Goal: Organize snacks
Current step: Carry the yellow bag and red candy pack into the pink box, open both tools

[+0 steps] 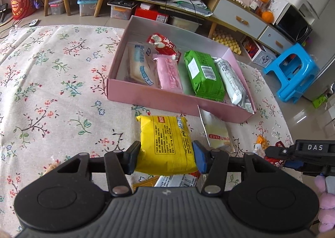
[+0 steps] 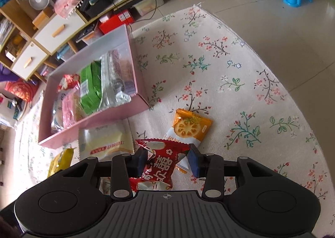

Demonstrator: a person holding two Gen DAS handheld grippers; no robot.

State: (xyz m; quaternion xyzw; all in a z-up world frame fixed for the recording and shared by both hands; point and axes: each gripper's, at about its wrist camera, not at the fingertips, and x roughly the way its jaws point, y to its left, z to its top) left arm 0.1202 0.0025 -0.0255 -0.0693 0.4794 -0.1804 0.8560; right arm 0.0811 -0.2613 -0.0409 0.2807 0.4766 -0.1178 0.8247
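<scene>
**A:** What have I got in the left gripper [image 1: 165, 157]?

**B:** A yellow snack pack [image 1: 167, 145], puffy and pillow-shaped, with black print and an orange label on its back. My jaws are clamped on its two long sides near the lower end. Its long axis runs away from my camera, toward the pink box [image 1: 178, 101], and it hangs above the floral cloth [image 1: 52, 91].

**A:** And the right gripper [image 2: 166, 162]?

**B:** From my right wrist view, it pinches a red snack pack [image 2: 159, 164] with white characters and a zigzag top edge. The pads press its sides, and the wrapper is crumpled between them. Its length also runs away from the camera, tilted slightly left.

**A:** What is in the box?

**B:** Five packs side by side. From left: a clear one with blue print [image 1: 140, 64], a pink one [image 1: 169, 73], a red-and-white one [image 1: 163, 45] behind those, a green one [image 1: 204, 74] with a barcode sticker, and a white-and-silver one [image 1: 232, 80] against the right wall. The four long ones all lie with their lengths running from the near wall to the far wall.

**A:** Anything loose on the cloth?

**B:** A pale cream pack [image 2: 106, 143] lies just in front of the box, and an orange cracker pack [image 2: 188, 127] lies to its right, pointing diagonally.
</scene>
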